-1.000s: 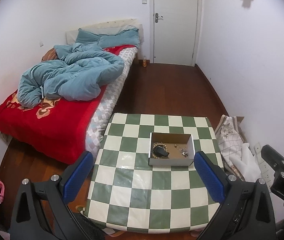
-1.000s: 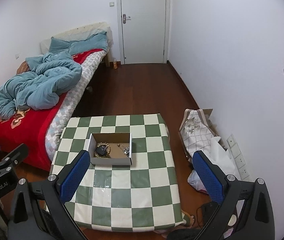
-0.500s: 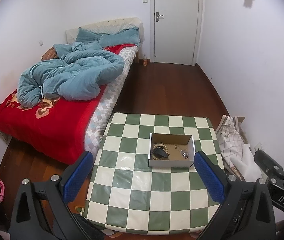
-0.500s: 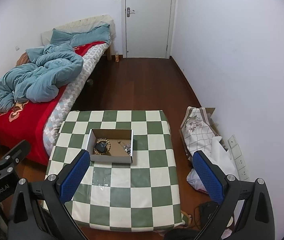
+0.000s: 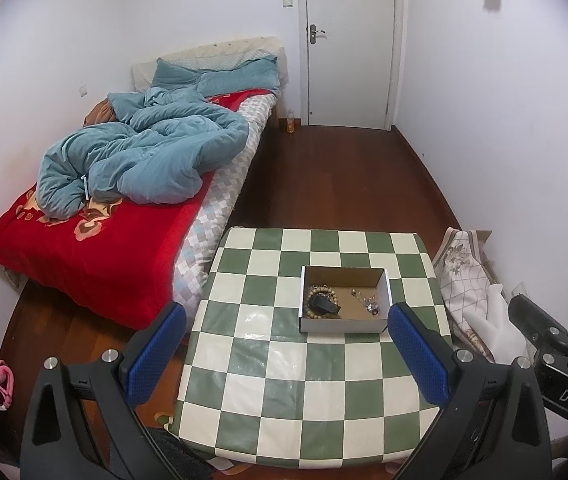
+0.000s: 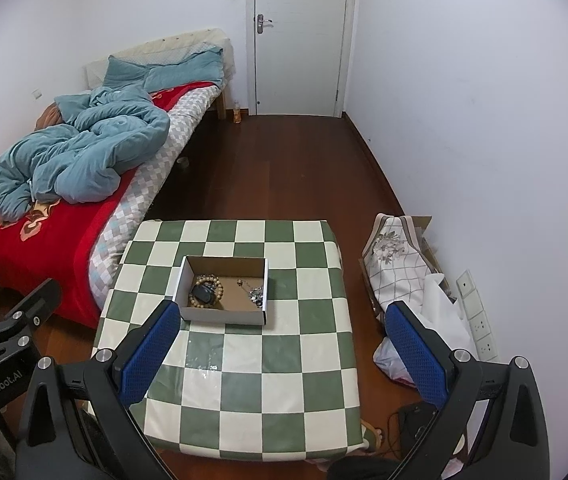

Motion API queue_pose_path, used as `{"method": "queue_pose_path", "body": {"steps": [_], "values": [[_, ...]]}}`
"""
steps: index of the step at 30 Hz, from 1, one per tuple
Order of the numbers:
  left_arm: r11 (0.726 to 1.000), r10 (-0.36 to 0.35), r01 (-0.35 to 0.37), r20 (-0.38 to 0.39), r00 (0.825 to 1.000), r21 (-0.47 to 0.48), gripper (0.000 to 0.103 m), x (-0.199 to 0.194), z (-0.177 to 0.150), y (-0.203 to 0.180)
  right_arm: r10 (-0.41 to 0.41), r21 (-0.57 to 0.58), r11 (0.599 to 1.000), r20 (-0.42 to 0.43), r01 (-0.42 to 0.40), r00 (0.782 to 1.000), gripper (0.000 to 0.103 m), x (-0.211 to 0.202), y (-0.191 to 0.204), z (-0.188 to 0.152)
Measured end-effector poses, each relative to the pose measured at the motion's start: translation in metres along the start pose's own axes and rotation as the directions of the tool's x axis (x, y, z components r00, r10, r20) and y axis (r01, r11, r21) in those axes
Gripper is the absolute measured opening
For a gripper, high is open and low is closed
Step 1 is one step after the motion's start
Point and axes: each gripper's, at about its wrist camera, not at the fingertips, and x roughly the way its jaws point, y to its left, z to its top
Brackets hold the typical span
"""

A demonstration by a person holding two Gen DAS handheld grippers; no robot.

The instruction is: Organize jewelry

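Observation:
A shallow white cardboard box (image 5: 342, 325) (image 6: 221, 315) with a brown floor sits on the green-and-white checked table (image 5: 284, 392) (image 6: 251, 384). Inside lie a wooden bead bracelet (image 5: 312, 290) (image 6: 202, 280) with a small black object (image 5: 324, 304) (image 6: 203, 293) on it, and a silvery chain piece (image 5: 368, 303) (image 6: 255, 294). My left gripper (image 5: 284, 332) is open and empty, held high above the table's near side. My right gripper (image 6: 281, 330) is open and empty, also high above the table. The right gripper also shows at the right edge of the left wrist view (image 5: 556, 340).
A bed with a red blanket (image 5: 83, 248) and a blue quilt (image 5: 139, 160) stands left of the table. Patterned fabric and white bags (image 6: 400, 268) lie against the right wall by the wall sockets (image 6: 478, 316). A closed white door (image 6: 300, 36) is at the far end across the wooden floor.
Both grippers have risen and drawn back a little, so the table and box sit slightly lower and smaller in view. The jaws have stayed open. Nothing in the box has moved.

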Motion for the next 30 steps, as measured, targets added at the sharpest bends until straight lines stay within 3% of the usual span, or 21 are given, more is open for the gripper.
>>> {"method": "queue_pose_path", "body": {"steps": [30], "values": [[1.0,0.004,-0.004,-0.005,1.0,0.005,0.103,-0.003,-0.007,0.006,0.016,-0.009,1.0,-0.012,-0.016,1.0,0.103,-0.004,0.001,-0.013]]}}
